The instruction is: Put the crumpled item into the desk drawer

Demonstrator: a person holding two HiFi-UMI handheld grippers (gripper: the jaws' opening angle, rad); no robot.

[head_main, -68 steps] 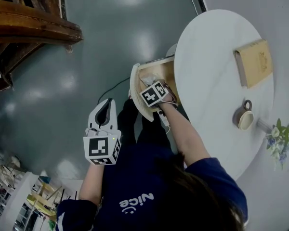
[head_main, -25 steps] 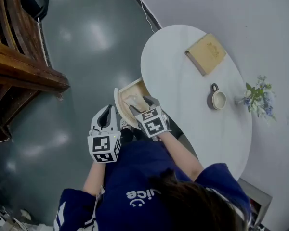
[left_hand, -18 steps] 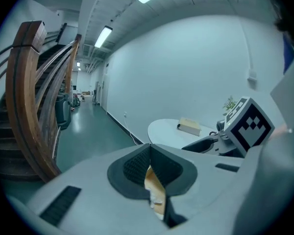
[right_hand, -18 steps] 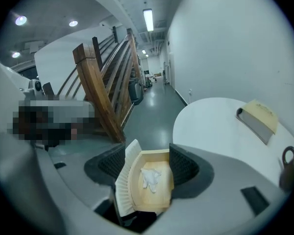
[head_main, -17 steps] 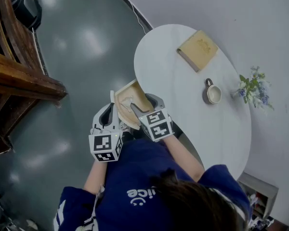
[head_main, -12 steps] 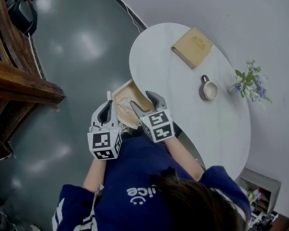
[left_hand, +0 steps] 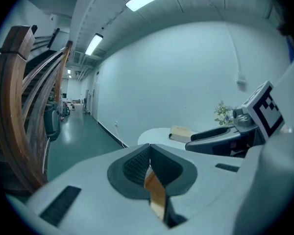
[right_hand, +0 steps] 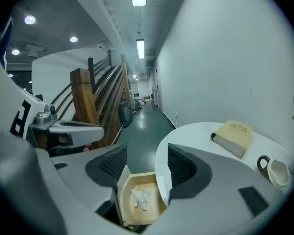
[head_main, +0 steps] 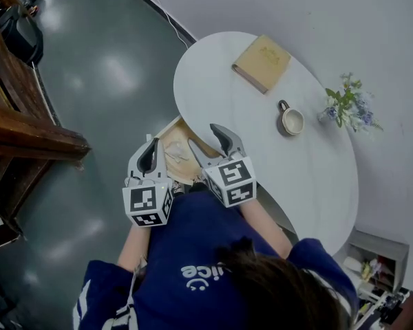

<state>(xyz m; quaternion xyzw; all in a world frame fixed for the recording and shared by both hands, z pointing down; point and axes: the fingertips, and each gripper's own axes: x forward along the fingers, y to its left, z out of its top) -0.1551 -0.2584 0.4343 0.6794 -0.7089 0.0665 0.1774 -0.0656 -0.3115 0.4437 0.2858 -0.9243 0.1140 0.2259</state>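
- The crumpled white tissue-like item (right_hand: 140, 198) is lying loose on the floor of the open pale wooden drawer (right_hand: 154, 208), low in the right gripper view. Judging from this, the placing itself is looking done and only the closing is remaining.
- The drawer is standing pulled out from under the edge of the round white table (head_main: 296, 177), leaving its inside open from above.
- The right gripper (head_main: 205, 137) is hovering over the drawer at the centre of the head view. Its jaws are standing wide apart with nothing between them, having just been closing a little.
- The left gripper (head_main: 151, 146) is waiting just left of it, beside the drawer's curved front. Its dark ribbed pads are pressing together on nothing, and only a sliver of wood is showing behind them.
- The item is looking soft and wrinkled, and the drawer wood smooth and light.
- A tan hardcover book (head_main: 261, 53), a cream mug (head_main: 290, 120) and a small bunch of flowers (head_main: 347, 105) are sitting on the matte tabletop at upper right, well apart from the drawer.
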